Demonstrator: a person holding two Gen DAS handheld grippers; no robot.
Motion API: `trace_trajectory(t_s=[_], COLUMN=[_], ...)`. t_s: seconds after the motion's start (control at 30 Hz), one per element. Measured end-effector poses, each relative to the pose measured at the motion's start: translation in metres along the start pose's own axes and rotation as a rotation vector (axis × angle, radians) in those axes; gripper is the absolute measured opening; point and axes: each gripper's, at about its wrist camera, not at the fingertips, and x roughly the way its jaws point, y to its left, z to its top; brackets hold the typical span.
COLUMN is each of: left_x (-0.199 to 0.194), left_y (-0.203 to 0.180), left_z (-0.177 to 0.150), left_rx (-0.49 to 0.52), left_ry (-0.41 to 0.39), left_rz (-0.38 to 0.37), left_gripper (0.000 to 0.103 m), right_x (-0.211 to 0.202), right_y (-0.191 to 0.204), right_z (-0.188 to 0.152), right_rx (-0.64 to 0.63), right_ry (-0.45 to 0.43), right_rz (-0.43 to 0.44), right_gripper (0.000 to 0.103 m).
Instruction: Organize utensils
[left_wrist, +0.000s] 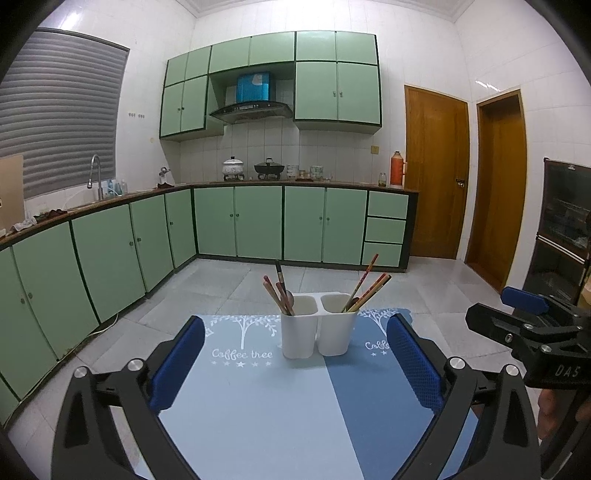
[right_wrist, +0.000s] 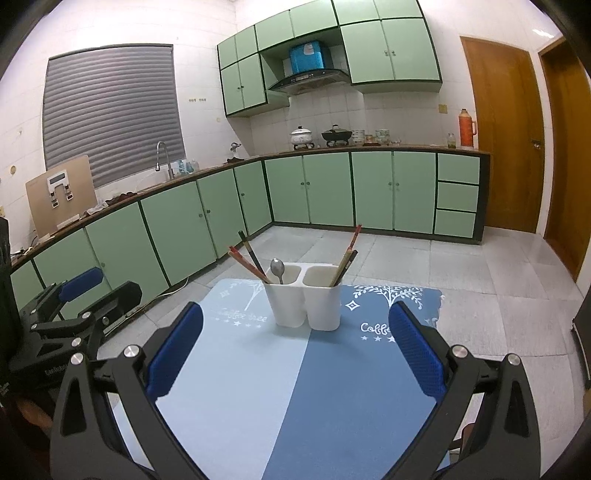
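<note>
White holder | ahead of left gripper | gripper spread, empty

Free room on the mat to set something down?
Bare mat from the white holder back to both open grippers, left and right. Narrower strips either side of the holder. Crowded only inside it: chopsticks, spoon.

Utensil holder: plain white.
Chopsticks: red and dark brown, some with tan shafts.
Spoon: silver.
Mat: two-tone, pale blue left half, deeper blue right half; white tree motifs and "Coffee tree" lettering along far edge.
Left gripper: black frame, blue textured pads.
Right gripper: black frame, blue textured pads.
Cabinets: light green, dark green trim.
Doors: orange-brown wood.
</note>
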Motion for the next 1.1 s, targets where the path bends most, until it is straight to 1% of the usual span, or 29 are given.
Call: trace_trajectory(t_s=[1.1], left_x=[-0.0047], left_y=[0.0011], left_z=[0.0008], left_rx=[-0.013], left_ry=[0.003], left_rz=[0.012], left_gripper=[0.097], right_x=[0.0009], right_y=[0.0063], right_z=[0.0003], right_rx=[-0.010], right_ry=[-0.002], right_rz=[0.008], right_gripper=[0.098])
